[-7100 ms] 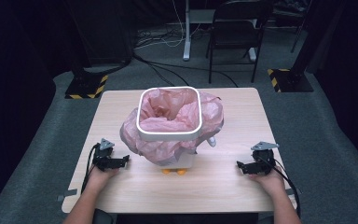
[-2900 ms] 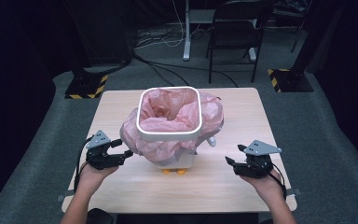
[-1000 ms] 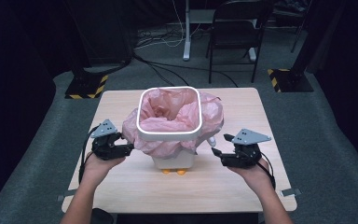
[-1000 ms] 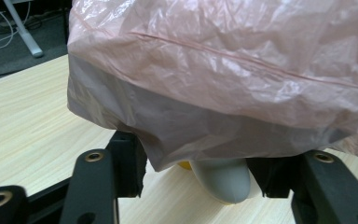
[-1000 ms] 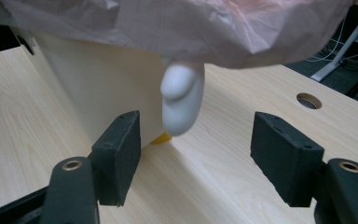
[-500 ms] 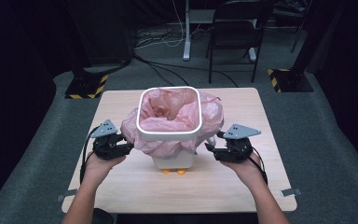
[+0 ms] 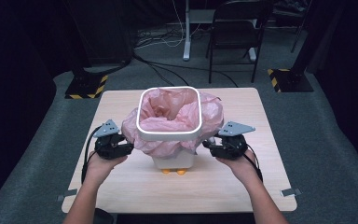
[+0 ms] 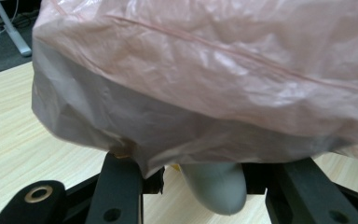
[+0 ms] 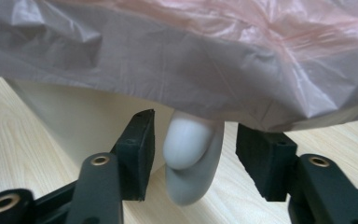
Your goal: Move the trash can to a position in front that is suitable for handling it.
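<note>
Left claw (image 8: 193,179), partly closed around bin handle (image 8: 214,186), under pink bag (image 8: 205,70); right claw (image 9: 191,158) just closing, pads clear of handle, lower centre.

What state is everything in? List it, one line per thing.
bin: upright on the table.
pink bag: open, folded out over the bin's rim.
white ring: seated on the rim over the bag.
left gripper: fingers apart around the left knob, just been closing.
right gripper: fingers apart around the right knob, just been closing.
</note>
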`<state>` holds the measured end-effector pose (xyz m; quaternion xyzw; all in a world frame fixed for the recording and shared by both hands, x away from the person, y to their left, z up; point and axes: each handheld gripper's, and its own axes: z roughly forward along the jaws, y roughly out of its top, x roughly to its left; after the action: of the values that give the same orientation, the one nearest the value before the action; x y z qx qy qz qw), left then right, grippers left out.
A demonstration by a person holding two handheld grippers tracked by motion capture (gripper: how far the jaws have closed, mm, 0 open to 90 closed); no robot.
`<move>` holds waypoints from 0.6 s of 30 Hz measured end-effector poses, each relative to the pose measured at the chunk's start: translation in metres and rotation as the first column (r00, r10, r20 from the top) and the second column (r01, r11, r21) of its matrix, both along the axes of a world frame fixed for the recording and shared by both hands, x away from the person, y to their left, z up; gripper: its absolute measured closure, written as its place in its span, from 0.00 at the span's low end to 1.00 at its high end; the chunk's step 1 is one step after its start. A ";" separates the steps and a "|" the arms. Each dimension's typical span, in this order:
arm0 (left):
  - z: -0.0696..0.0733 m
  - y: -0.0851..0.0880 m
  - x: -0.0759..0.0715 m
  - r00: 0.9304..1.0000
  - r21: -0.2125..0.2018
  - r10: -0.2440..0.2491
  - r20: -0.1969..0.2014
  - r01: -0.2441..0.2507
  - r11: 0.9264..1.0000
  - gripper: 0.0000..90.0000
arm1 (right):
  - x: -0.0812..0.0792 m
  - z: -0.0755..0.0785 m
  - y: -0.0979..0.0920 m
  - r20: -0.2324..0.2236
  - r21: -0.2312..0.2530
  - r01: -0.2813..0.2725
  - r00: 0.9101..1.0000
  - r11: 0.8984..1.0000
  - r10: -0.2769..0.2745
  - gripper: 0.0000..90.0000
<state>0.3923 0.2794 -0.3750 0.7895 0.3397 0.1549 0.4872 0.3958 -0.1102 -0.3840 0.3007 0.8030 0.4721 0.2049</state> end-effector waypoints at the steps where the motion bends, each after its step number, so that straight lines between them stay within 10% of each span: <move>1: 0.000 0.000 0.000 1.000 -0.002 -0.004 -0.002 0.004 1.000 0.67 | 0.000 0.000 0.000 0.000 0.000 0.000 1.000 1.000 0.000 0.56; 18: 0.000 0.001 0.000 1.000 -0.009 -0.004 0.008 0.004 1.000 0.73 | 0.000 -0.002 0.003 0.029 -0.007 -0.015 0.999 1.000 0.015 0.72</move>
<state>0.3924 0.2804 -0.3755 0.7874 0.3368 0.1556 0.4922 0.3956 -0.1072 -0.3858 0.2873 0.8036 0.4753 0.2139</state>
